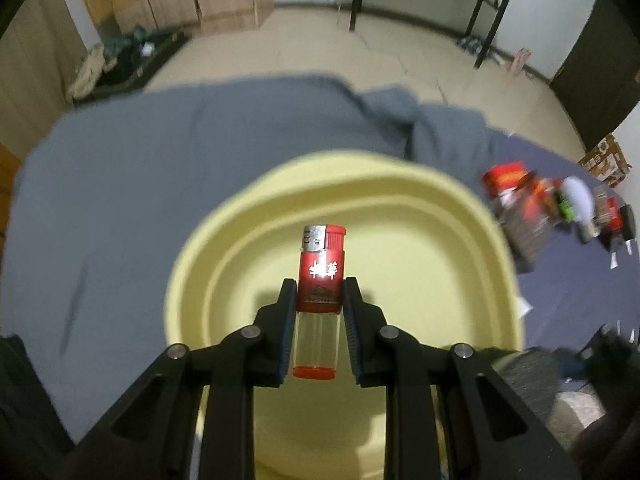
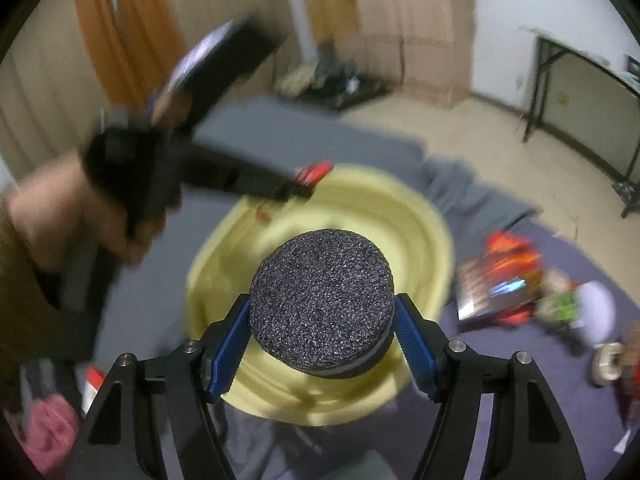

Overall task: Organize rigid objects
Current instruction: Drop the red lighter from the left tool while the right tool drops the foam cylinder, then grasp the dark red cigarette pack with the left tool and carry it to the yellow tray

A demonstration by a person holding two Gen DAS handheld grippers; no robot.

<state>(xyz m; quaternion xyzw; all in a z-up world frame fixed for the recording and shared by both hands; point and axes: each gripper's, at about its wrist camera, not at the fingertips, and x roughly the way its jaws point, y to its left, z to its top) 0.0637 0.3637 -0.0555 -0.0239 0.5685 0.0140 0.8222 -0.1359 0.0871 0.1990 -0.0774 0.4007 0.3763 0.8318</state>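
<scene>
My left gripper (image 1: pixel 320 292) is shut on a red lighter (image 1: pixel 321 276) with a clear lower body, held above the pale yellow basin (image 1: pixel 460 248). In the right wrist view my right gripper (image 2: pixel 322 312) is shut on a round black disc with a coarse speckled top (image 2: pixel 320 300), over the near part of the same yellow basin (image 2: pixel 432 240). The left gripper (image 2: pixel 300 190) with the red lighter (image 2: pixel 314 172) shows there too, blurred, reaching over the basin's far rim from the left, held by a person's hand (image 2: pixel 60 208).
The basin sits on a grey-blue cloth (image 1: pixel 160 180). A pile of small items, red packets and a white object (image 1: pixel 552 208), lies to the right of the basin. A roll of tape (image 2: pixel 606 360) lies at far right. Beige floor and black table legs (image 1: pixel 488 20) lie beyond.
</scene>
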